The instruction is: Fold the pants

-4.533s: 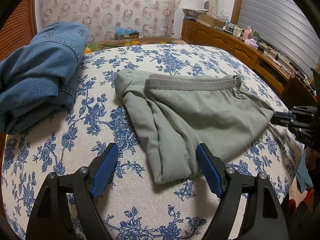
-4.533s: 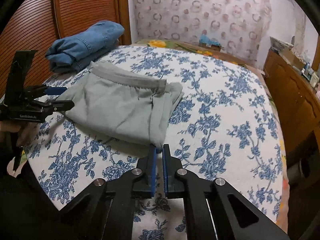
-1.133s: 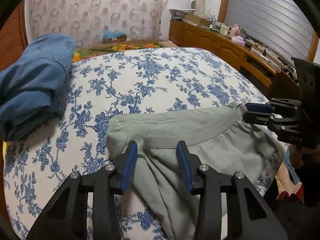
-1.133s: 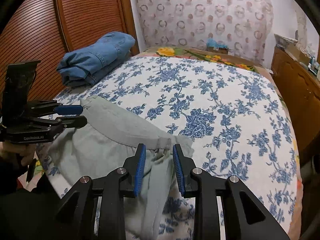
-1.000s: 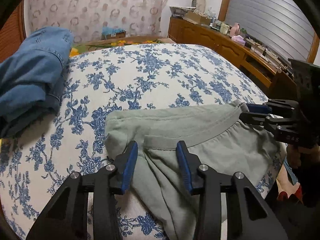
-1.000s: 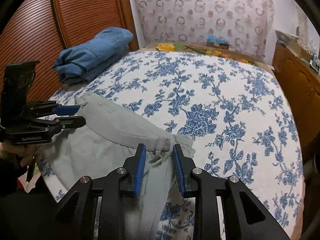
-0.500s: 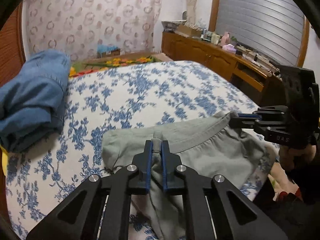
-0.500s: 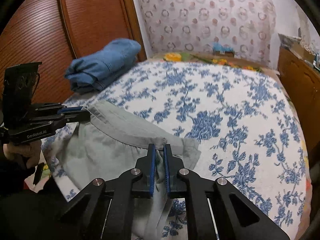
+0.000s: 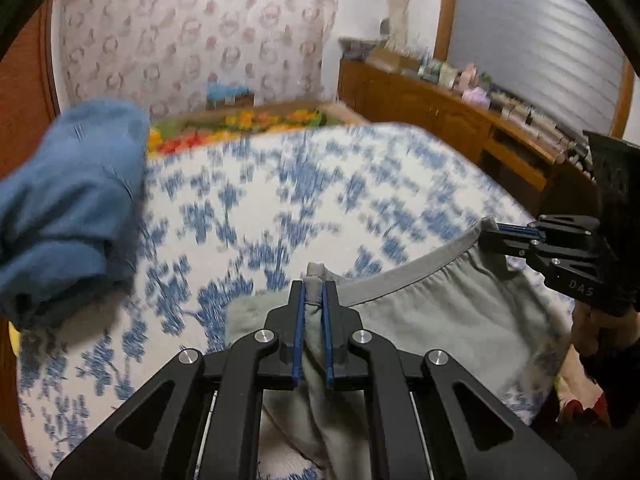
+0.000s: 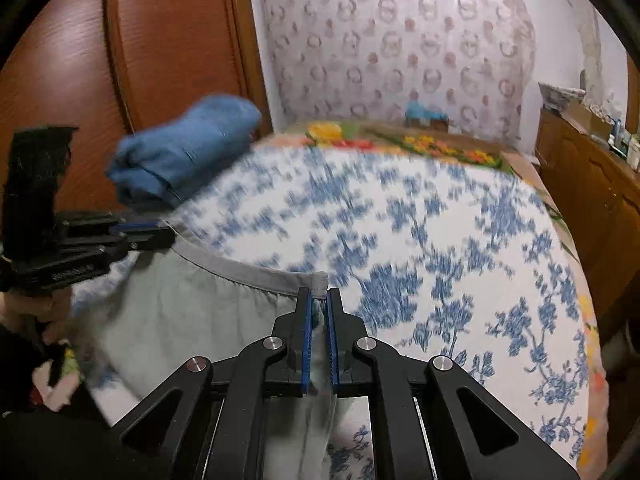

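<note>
Half a second ago both tongs had just closed on the waistband while it lay low against the bed; now the pants (image 9: 432, 320) hang higher between them, the band pulled into a taut arc, and the bedspread behind is smeared with motion blur. 1 second ago both pairs of blue pads stood apart over the cloth.

The left tongs (image 9: 313, 300) are clamped on a bunched corner of the waistband, a small knob of grey fabric poking out above the pads. The right tongs (image 10: 319, 304) are clamped on the opposite corner of the same band.

The pants are pale grey-green with a darker grey elastic waistband (image 10: 248, 270), gathered just under the band, and the fabric drops from the band toward the near edge of the bed (image 10: 460, 240), which carries a white cover with blue flowers. Folded blue jeans (image 9: 68, 216) lie on the far left side of the bed, well apart from the pants.
</note>
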### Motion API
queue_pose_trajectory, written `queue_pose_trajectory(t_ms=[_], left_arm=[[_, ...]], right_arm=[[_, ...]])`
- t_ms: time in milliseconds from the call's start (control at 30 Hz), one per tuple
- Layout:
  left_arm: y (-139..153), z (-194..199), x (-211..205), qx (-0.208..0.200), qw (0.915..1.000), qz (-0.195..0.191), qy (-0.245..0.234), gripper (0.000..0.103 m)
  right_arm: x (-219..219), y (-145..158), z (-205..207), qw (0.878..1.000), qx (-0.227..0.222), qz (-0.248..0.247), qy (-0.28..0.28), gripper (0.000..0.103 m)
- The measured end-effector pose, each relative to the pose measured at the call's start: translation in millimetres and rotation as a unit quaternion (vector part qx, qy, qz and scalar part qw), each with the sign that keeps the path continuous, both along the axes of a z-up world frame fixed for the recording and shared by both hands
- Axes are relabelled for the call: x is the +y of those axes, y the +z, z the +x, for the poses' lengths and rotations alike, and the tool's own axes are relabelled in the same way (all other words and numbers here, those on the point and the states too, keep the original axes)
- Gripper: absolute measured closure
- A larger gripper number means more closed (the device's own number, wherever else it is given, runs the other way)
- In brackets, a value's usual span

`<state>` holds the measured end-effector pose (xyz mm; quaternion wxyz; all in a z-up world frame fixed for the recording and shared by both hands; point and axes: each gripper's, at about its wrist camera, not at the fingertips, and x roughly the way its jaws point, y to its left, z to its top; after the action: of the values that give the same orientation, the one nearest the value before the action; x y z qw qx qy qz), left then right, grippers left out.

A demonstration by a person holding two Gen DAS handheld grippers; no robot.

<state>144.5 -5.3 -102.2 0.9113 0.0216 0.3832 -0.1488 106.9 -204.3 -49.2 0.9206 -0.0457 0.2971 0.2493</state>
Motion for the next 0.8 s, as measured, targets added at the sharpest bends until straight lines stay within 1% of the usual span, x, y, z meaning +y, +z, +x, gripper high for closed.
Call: queue_pose_trajectory(t_ms=[67,133,200,267,300,333,400,467,500,567,600,667,800], left_arm=[[-11.3,3.0,-1.0,0.013,0.9999,0.011,0.004,0.093],[-16.4,2.8,0.0,0.018,0.9998,0.009,0.007,0.092],[-17.7,2.5,1.6,0.023,0.9997,0.003,0.008,0.089],[-17.0,1.9,3.2,0.028,0.9996,0.001,0.011,0.081],[-16.4,1.4,3.6,0.029,0.9995,0.001,0.012,0.075],[-15.5,0.4,3.7,0.029,0.9995,0.002,0.012,0.072],[-13.5,-2.7,4.1,0.026,0.9996,0.002,0.013,0.054],[-12.5,-5.5,5.0,0.023,0.9997,-0.001,0.011,0.050],[-12.4,-7.2,5.2,0.024,0.9996,0.000,0.012,0.047],[-12.7,-9.5,6.0,0.024,0.9996,0.001,0.013,0.040],[-12.3,-10.6,6.6,0.024,0.9996,0.000,0.014,0.038],[-13.0,-13.1,8.8,0.024,0.9996,-0.003,0.016,0.037],[-18.2,-13.2,11.0,0.031,0.9993,0.002,0.020,0.036]], right_arm=[[4.6,-10.8,8.0,1.000,0.019,-0.011,-0.004,0.096],[6.4,-16.7,10.9,0.999,0.029,-0.014,-0.005,0.096],[6.1,-16.8,10.6,1.000,0.029,-0.011,-0.005,0.096],[6.2,-15.6,11.7,0.999,0.030,-0.009,-0.004,0.096],[7.0,-15.2,13.4,0.999,0.032,-0.011,-0.005,0.094],[6.8,-14.3,13.6,0.999,0.031,-0.013,-0.007,0.091],[6.0,-10.9,14.7,0.999,0.029,-0.013,-0.010,0.091],[0.7,-6.7,10.3,1.000,0.027,-0.006,-0.011,0.090],[-1.1,-4.8,8.1,1.000,0.025,-0.004,-0.015,0.088],[-4.5,-2.7,3.1,1.000,0.023,-0.001,-0.018,0.079],[-6.3,-1.9,0.6,1.000,0.023,0.001,-0.018,0.077],[-8.8,-1.5,-3.3,0.999,0.025,0.002,-0.019,0.069],[-11.8,-4.0,-8.5,0.999,0.036,0.005,-0.016,0.063]])
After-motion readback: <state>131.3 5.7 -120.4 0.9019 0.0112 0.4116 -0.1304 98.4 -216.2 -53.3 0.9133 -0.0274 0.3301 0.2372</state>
